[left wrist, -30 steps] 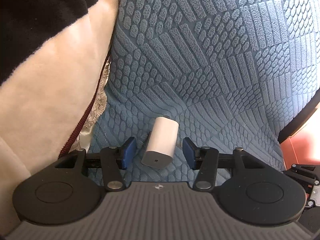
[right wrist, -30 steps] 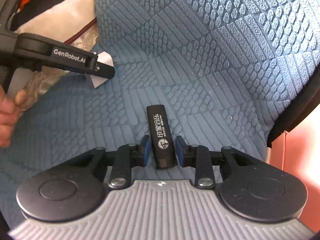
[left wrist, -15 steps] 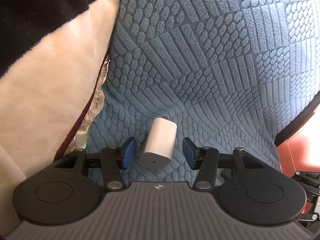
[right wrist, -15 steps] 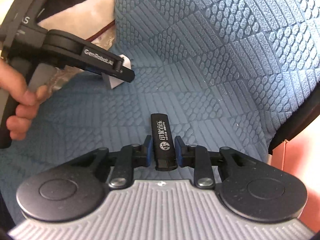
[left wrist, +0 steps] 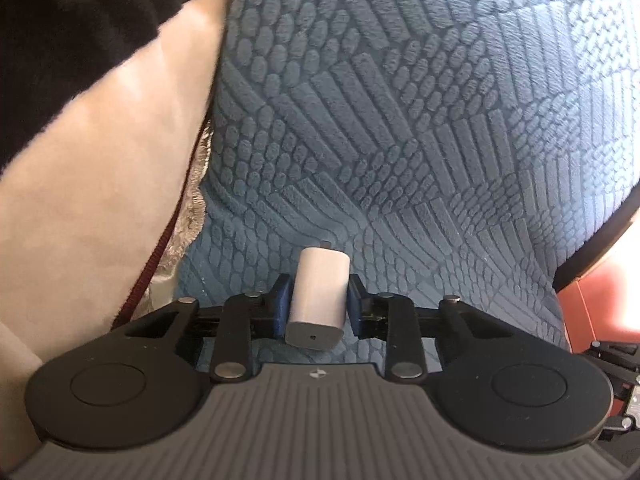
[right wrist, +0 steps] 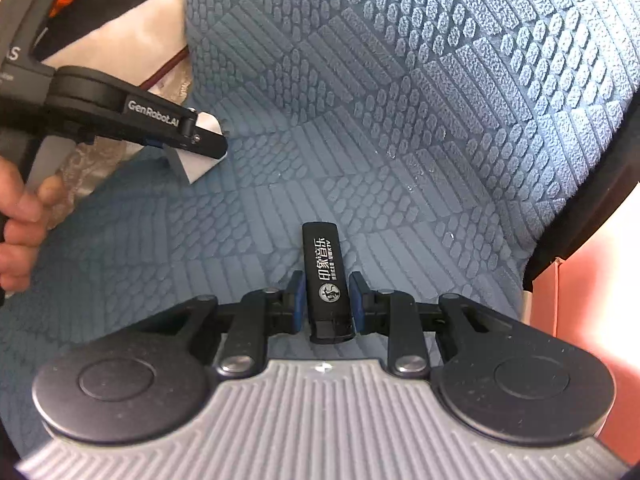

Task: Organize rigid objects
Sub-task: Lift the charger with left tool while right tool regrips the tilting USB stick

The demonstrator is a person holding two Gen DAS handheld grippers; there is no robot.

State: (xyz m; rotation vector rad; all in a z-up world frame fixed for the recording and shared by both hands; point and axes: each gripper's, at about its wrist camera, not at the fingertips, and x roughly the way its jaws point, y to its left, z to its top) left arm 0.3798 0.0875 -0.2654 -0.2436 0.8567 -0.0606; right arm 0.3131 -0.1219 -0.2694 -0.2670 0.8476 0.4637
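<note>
A small white charger block (left wrist: 320, 292) sits between the blue pads of my left gripper (left wrist: 318, 300). The jaws are closing, and both pads press on its sides, just above the blue textured cushion (left wrist: 400, 140). From the right wrist view, that left gripper (right wrist: 200, 142) reaches in from the left with the white block (right wrist: 200, 168) under its tip. My right gripper (right wrist: 326, 300) is shut on a black lighter (right wrist: 322, 256) with white print, which points away over the cushion (right wrist: 400, 100).
A cream and black plush blanket (left wrist: 92, 152) fills the left side, with a lace trim (left wrist: 196, 200) at its edge. A salmon-coloured box (right wrist: 580, 300) borders the cushion on the right. A person's hand (right wrist: 16, 208) holds the left gripper's handle.
The left gripper's pads have closed in from either side onto the white block, which now stands straighter between them. The right gripper still holds the black lighter.
</note>
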